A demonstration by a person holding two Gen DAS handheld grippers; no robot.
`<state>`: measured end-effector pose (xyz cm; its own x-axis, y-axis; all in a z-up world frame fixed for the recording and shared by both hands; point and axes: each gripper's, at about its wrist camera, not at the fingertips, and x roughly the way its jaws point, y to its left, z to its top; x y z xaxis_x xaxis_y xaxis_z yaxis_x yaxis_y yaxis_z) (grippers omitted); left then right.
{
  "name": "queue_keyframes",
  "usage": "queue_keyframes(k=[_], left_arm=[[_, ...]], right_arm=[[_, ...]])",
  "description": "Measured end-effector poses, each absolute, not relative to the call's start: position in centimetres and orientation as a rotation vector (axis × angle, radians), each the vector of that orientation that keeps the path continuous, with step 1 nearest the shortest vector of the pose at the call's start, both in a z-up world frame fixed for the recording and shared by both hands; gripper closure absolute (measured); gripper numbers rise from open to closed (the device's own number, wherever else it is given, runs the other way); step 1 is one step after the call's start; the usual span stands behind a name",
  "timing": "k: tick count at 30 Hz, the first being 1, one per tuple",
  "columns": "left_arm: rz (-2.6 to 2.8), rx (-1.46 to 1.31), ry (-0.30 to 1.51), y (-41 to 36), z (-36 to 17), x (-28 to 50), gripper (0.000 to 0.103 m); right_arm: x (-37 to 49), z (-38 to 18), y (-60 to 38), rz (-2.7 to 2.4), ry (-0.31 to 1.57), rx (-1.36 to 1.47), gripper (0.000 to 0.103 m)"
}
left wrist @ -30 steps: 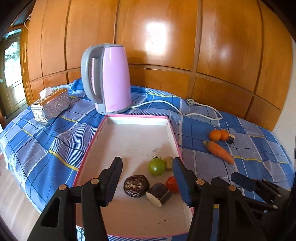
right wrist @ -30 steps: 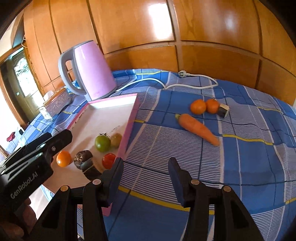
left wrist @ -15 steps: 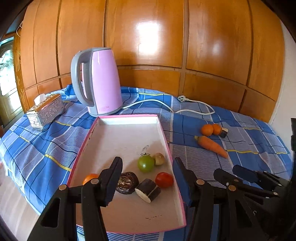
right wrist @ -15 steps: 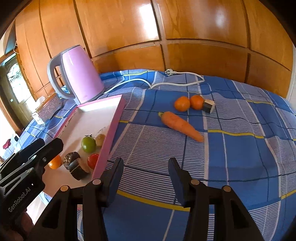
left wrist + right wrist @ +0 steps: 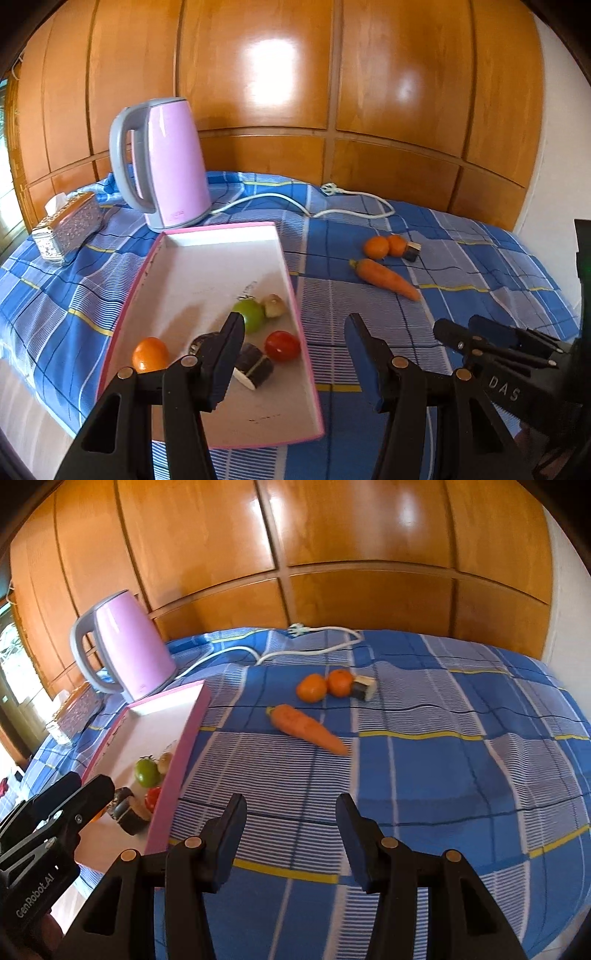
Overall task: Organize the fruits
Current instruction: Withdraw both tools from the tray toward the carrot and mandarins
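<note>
- Since the earlier frames, the left tool (image 5: 293,338) was drawn back from the tray (image 5: 207,266), revealing an orange (image 5: 150,354) inside.
- Both tools were held released; the right tool (image 5: 290,821) was kept over the cloth.
- Two tangerines (image 5: 325,685) and a carrot (image 5: 306,728) were left outside.

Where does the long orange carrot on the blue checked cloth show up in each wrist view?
Left wrist: the long orange carrot lies right of centre, beyond the pink-rimmed tray.
Right wrist: the carrot lies at centre, ahead of the open fingers.
Shared landmark: the pink electric kettle.
</note>
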<state>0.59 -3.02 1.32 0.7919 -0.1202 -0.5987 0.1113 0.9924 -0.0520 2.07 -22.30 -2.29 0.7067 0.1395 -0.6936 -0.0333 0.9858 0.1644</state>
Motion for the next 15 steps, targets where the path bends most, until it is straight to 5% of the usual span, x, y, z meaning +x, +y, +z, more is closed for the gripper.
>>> queue_keyframes(k=[15], left_arm=[[-0.179, -0.016, 0.693, -4.1, 0.5, 0.4, 0.046]], right_arm=[[2.1, -2.8, -24.1, 0.048, 0.806, 0.158, 0.052]])
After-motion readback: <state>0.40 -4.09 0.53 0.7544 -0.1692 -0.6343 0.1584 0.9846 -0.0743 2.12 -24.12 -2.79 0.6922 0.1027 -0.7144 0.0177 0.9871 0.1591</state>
